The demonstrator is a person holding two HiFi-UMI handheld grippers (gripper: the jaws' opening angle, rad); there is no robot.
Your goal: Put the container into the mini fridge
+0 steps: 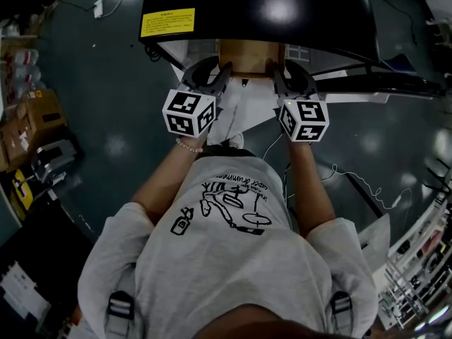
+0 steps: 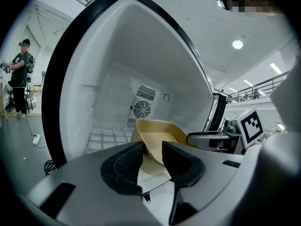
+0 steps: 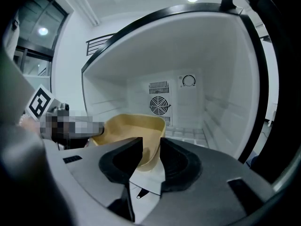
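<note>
Left hand-held gripper (image 2: 152, 148) and right hand-held gripper (image 3: 151, 147) clamp one tan container (image 2: 160, 131).
One mini fridge (image 1: 332, 13); one yellow label (image 1: 167, 21), unreadable.

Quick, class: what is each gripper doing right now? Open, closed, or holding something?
Left gripper: closed on one wall of the tan container.
Right gripper: closed on the container's opposite wall.

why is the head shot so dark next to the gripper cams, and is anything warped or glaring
Head view: dim, one bright glare spot on the glossy black top of the mini fridge. Left gripper view: brightly lit, fisheye bows the fridge opening into an arc, container sharp. Right gripper view: same bright white interior and bowing, dark vignette at the corners.
</note>
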